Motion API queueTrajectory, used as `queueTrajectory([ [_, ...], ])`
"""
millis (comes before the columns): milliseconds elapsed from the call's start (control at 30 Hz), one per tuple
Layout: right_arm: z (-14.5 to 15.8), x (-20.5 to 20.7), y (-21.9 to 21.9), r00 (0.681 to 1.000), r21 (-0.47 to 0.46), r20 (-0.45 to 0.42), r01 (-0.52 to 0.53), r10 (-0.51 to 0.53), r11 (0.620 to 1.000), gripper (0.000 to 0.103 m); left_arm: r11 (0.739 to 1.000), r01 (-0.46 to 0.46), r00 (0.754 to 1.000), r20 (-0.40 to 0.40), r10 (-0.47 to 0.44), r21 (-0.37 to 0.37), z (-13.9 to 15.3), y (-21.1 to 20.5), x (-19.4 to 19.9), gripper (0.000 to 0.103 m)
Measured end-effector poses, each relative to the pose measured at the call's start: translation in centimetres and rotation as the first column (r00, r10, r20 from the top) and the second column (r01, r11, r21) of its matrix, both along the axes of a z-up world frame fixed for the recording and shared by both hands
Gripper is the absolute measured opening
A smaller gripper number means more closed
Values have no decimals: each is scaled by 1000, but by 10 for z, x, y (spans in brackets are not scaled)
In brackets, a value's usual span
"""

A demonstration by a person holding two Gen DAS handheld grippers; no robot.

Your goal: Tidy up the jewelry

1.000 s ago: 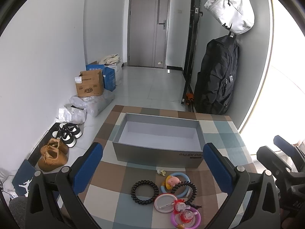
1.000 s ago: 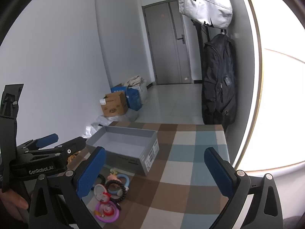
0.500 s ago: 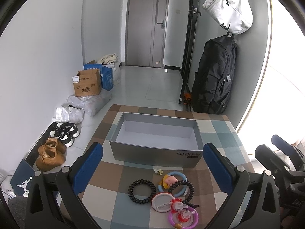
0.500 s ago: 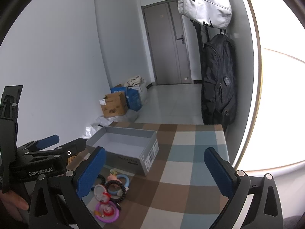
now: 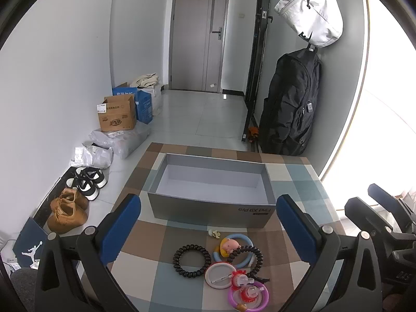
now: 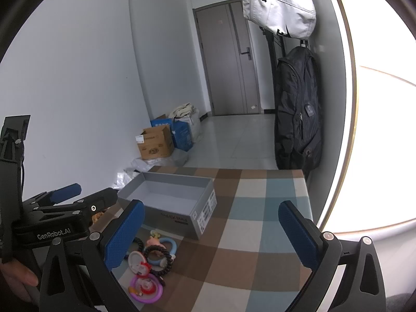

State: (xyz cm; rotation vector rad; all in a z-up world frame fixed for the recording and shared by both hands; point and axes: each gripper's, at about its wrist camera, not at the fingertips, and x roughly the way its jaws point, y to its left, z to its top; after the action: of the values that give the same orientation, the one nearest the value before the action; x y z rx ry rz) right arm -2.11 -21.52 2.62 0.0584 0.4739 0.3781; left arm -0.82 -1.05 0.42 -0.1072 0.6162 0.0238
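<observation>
A grey open box (image 5: 212, 202) (image 6: 166, 201) stands empty on the checked tablecloth. In front of it lies a cluster of jewelry: a black beaded bracelet (image 5: 192, 258), a blue ring with a pink pig charm (image 5: 232, 247) (image 6: 162, 245), a second black bracelet (image 5: 256, 256), a white round piece (image 5: 220, 275) and a purple ring (image 5: 248, 297) (image 6: 145, 287). My left gripper (image 5: 208, 228) hovers open above and just behind the cluster. My right gripper (image 6: 212, 232) is open over the cloth to the right of it, holding nothing.
The table (image 6: 260, 202) ends at the right near a bright mirror edge. A black backpack (image 5: 291, 106) and white bag (image 5: 310, 10) hang on the wall beyond. Boxes (image 5: 117, 114) and shoes (image 5: 78, 197) sit on the floor at the left.
Both views shift only slightly; the left gripper has drifted a little, so the box and jewelry sit marginally further left. Both grippers stay open.
</observation>
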Motion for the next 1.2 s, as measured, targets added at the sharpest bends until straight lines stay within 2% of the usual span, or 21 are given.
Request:
queueTrajectory([
  [400, 0, 0, 0, 1000, 0, -1, -1, 1, 1000, 103, 1000, -13, 1000, -1, 13, 0, 0, 3, 0, 101],
  [767, -3, 1, 2, 1000, -3, -24, -16, 16, 1000, 103, 999, 1, 1000, -30, -3, -40, -2, 9, 4, 101],
  [1000, -14, 8, 9, 990, 5, -120, -71, 71, 997, 103, 994, -1, 997, -73, -7, -110, -6, 23, 9, 101],
  [1200, -34, 9, 26, 954, 9, -234, -191, 188, 982, 103, 985, -30, 993, -117, 10, -170, -13, 44, 18, 101],
])
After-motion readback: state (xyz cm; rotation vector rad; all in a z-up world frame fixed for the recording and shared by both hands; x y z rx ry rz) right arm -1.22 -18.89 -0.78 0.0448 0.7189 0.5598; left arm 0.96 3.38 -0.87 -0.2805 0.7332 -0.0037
